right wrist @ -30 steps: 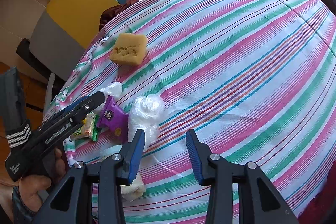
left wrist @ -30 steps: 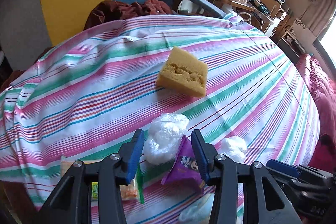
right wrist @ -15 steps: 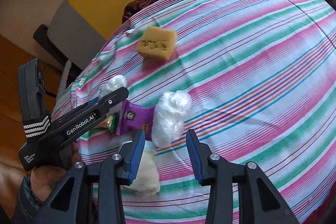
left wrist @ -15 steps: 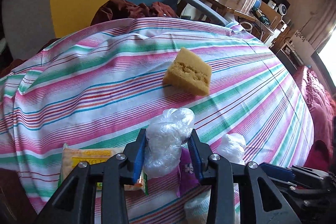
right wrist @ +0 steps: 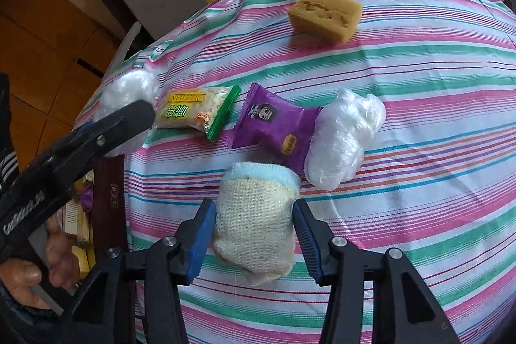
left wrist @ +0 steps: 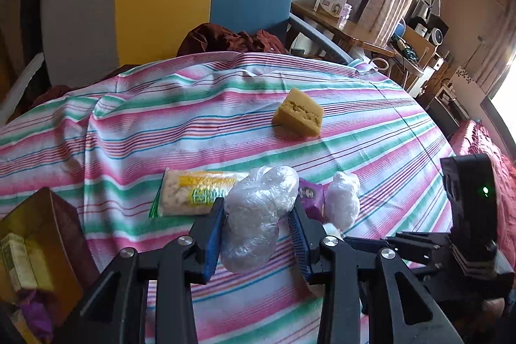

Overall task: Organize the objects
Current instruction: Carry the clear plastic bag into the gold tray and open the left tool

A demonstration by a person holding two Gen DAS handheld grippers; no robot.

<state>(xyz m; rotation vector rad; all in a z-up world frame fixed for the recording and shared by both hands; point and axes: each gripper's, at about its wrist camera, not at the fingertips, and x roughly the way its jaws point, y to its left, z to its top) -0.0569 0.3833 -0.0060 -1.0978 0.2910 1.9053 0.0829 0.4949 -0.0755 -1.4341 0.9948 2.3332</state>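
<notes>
The left gripper (left wrist: 256, 234) is clenched on a clear plastic bundle (left wrist: 258, 215), held off the striped tablecloth (left wrist: 129, 134) near its left edge. The right gripper (right wrist: 253, 234) straddles a rolled cream sock (right wrist: 256, 221) lying on the cloth; its jaws are opening, pads just beside the sock. Beyond the sock lie a purple snack packet (right wrist: 274, 124), a second plastic bundle (right wrist: 342, 137) touching it, and a yellow-green cracker packet (right wrist: 196, 112). A yellow sponge (right wrist: 324, 13) sits well apart toward the far edge. An open box (left wrist: 38, 250) stands past the left edge
</notes>
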